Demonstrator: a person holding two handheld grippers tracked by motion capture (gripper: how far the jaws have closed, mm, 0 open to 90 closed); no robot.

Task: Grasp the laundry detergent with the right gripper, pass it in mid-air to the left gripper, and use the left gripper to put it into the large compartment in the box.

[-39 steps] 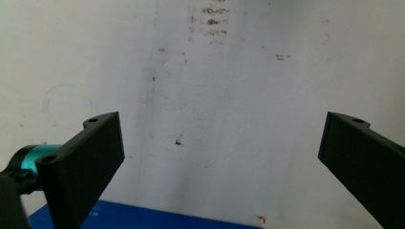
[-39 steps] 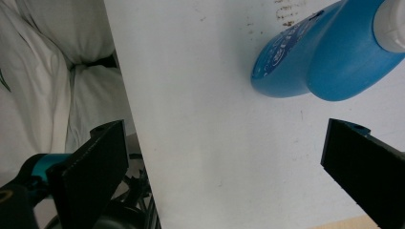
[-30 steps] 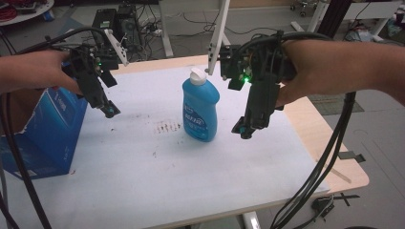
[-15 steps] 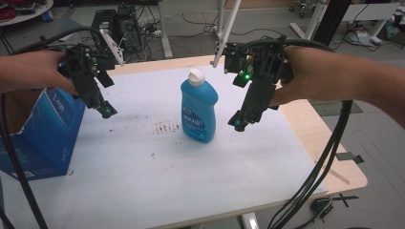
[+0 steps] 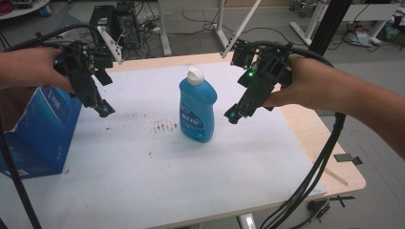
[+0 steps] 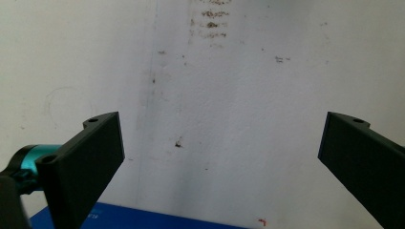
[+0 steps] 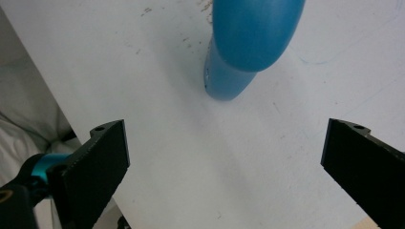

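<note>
A blue bottle (image 5: 197, 109) with a white cap stands upright in the middle of the white table mat (image 5: 157, 171). My right gripper (image 5: 232, 116) hovers just right of the bottle, open and empty; in the right gripper view the blue bottle (image 7: 248, 43) rises at the top between the wide jaws. At the left my left gripper (image 5: 103, 109) hangs open above the mat, beside a blue box (image 5: 36, 133). The left gripper view looks down on the stained mat (image 6: 215, 95) with the blue box edge (image 6: 143, 222) at the bottom.
Brown stains (image 5: 165, 126) mark the mat left of the bottle. The wooden table edge (image 5: 334, 162) shows at the right. Black cables (image 5: 310, 181) hang off the right side. Equipment and table legs stand on the floor behind.
Both grippers have risen and drifted slightly back. The bottle and the box have stayed in place.
</note>
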